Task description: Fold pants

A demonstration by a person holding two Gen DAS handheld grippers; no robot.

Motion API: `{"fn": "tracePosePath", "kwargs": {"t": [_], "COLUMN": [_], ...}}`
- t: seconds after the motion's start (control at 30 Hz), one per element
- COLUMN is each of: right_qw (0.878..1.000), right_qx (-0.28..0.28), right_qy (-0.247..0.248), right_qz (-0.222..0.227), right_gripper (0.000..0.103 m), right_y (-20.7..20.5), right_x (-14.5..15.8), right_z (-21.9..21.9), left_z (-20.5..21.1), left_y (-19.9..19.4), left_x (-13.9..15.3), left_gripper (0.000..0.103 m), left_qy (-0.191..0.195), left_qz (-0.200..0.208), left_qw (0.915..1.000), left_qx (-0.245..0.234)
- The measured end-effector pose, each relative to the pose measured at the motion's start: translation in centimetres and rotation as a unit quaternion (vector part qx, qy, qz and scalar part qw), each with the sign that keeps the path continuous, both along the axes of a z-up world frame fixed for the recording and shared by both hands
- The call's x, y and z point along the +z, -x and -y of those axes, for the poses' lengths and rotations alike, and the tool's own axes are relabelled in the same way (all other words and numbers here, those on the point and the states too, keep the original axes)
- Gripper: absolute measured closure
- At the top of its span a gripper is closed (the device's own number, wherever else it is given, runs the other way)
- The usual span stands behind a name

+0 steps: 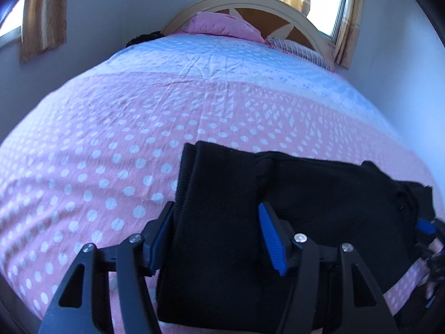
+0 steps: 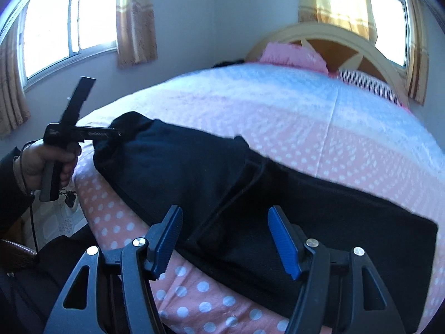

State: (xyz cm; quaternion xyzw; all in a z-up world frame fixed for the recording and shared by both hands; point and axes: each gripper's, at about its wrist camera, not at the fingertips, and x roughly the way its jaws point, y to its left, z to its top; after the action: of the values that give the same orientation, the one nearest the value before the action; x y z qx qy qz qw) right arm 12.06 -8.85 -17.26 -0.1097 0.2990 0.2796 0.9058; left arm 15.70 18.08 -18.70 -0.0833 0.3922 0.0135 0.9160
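Black pants lie folded lengthwise across the near side of the bed. In the left wrist view my left gripper straddles one narrow end of them. The cloth fills the gap between the blue pads, and the jaws stand well apart. The right wrist view shows the same pants running from lower right to upper left. My right gripper hovers open over their near edge with nothing pinched. Far left in that view, the left gripper reaches into the pants' far end, held by a hand.
A pink bedsheet with white dots covers the bed. A pink pillow and a striped one lie against the arched headboard. Curtained windows stand behind. The bed's edge drops to the floor at left.
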Motion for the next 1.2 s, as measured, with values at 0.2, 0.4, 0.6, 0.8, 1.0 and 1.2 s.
{"fn": "tracePosePath", "kwargs": {"t": [0.2, 0.4, 0.6, 0.8, 1.0, 1.2], "right_qw": [1.000, 1.000, 0.997, 0.998, 0.998, 0.997], "right_qx": [0.006, -0.003, -0.042, -0.043, -0.058, -0.081], "right_qy": [0.005, 0.007, 0.034, 0.008, -0.013, -0.017], "right_qz": [0.013, 0.011, -0.055, -0.047, -0.016, 0.005], "right_gripper": [0.038, 0.038, 0.037, 0.037, 0.037, 0.037], "right_y": [0.3, 0.0, -2.4, -2.2, -1.3, -0.4], "right_x": [0.2, -0.1, -2.5, -1.6, 1.1, 3.8], "right_z": [-0.3, 0.2, 0.8, 1.7, 2.9, 5.1], "left_z": [1.1, -0.3, -0.1, 1.1, 2.7, 5.7], "left_y": [0.1, -0.2, -0.1, 0.1, 0.9, 2.1], "left_x": [0.5, 0.2, 0.2, 0.8, 3.5, 7.1], "left_gripper": [0.073, 0.061, 0.064, 0.079, 0.079, 0.079], "left_qy": [-0.002, 0.038, 0.028, 0.010, -0.024, -0.053], "left_qz": [-0.006, -0.006, -0.008, -0.006, 0.024, 0.059], "left_qw": [0.9999, 0.9993, 0.9995, 0.9998, 0.9992, 0.9957], "left_qx": [-0.010, 0.003, -0.009, -0.018, -0.019, -0.046]}}
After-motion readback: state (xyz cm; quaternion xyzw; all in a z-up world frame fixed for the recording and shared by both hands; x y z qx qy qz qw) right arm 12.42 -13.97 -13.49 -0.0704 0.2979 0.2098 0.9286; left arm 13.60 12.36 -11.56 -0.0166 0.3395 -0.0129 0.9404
